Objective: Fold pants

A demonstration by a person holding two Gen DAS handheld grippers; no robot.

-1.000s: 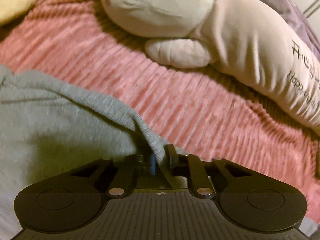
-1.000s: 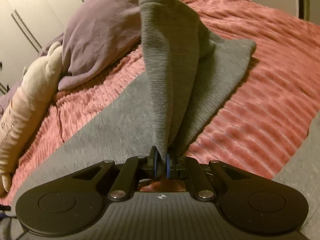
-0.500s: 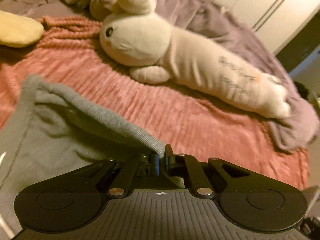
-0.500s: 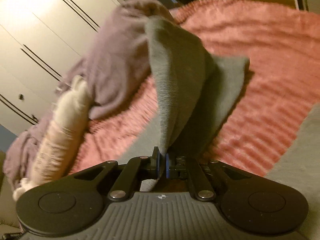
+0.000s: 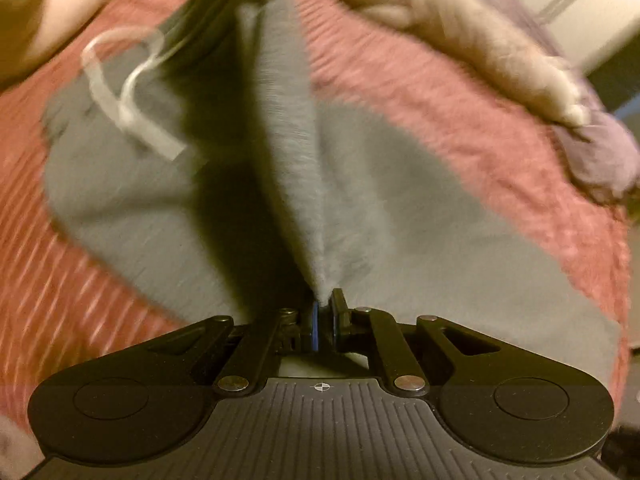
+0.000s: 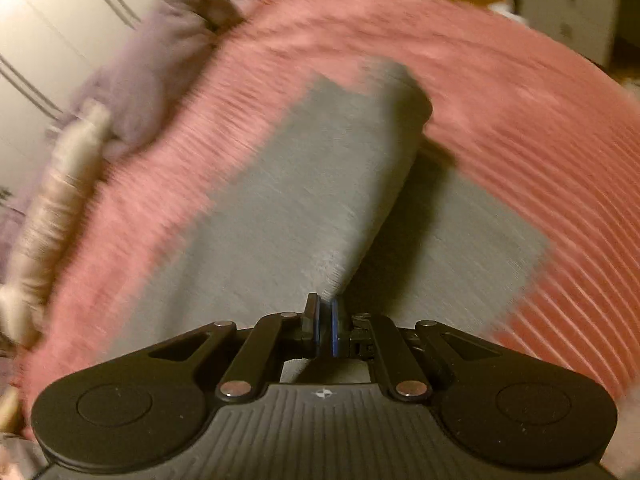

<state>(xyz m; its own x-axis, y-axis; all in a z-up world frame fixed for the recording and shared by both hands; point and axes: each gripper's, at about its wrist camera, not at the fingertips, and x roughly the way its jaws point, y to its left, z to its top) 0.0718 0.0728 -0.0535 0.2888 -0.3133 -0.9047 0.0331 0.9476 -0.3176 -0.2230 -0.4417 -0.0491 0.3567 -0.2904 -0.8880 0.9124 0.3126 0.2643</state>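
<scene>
The grey pants [image 5: 400, 208] lie on a pink ribbed blanket [image 5: 460, 100]. My left gripper [image 5: 323, 312] is shut on a ridge of the grey cloth, which rises away from the jaws; a white drawstring [image 5: 128, 96] lies on the waist part at upper left. In the right wrist view my right gripper [image 6: 325, 312] is shut on an edge of the grey pants [image 6: 280, 200], and a lifted leg runs from the jaws up to a folded end [image 6: 392, 92]. Both views are blurred by motion.
A long cream plush toy [image 5: 480, 32] lies along the far side of the bed, also in the right wrist view [image 6: 52, 200]. A purple blanket [image 6: 160, 52] is heaped beyond it. White wardrobe doors [image 6: 48, 12] stand behind. The pink blanket [image 6: 520, 100] spreads to the right.
Both grippers have swung upward and over with the grey cloth still pinched. The left view now looks down on the waist and drawstring. The right leg's raised peak has dropped flatter.
</scene>
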